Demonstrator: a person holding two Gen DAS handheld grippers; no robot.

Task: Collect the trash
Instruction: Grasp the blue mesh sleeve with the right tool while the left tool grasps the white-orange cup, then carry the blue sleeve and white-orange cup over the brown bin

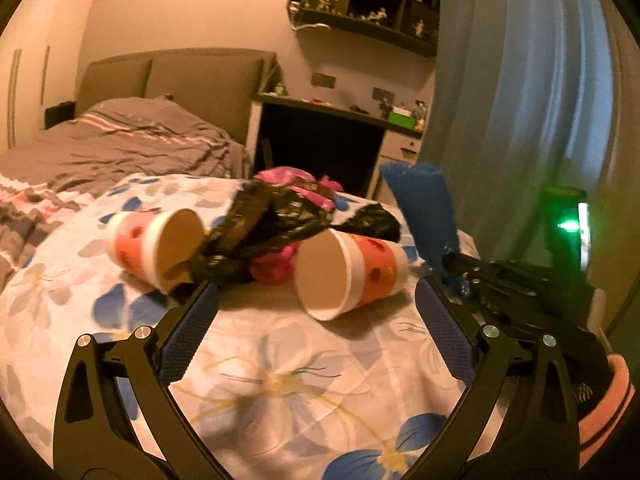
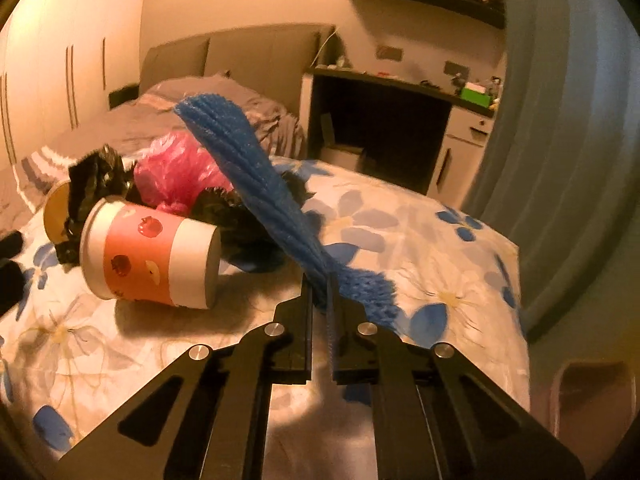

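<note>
Pickup step's underway: the crinkly blue foam-net sleeve (image 2: 248,184) is clamped in the right gripper (image 2: 320,300) jaws. Left gripper (image 1: 316,300) jaws are spread, red-banded paper cup (image 1: 348,272) just ahead; closing there looks next.

On the floral bedspread (image 1: 280,380) two pink-banded paper cups lie on their sides, one left (image 1: 156,248), one right (image 1: 348,272), with a crumpled black plastic bag (image 1: 256,236) and a pink plastic bag (image 1: 276,268) between and behind them. The blue foam net sleeve (image 2: 248,184) rises right of the cups. A dark desk (image 1: 320,148) stands behind the bed.
</note>
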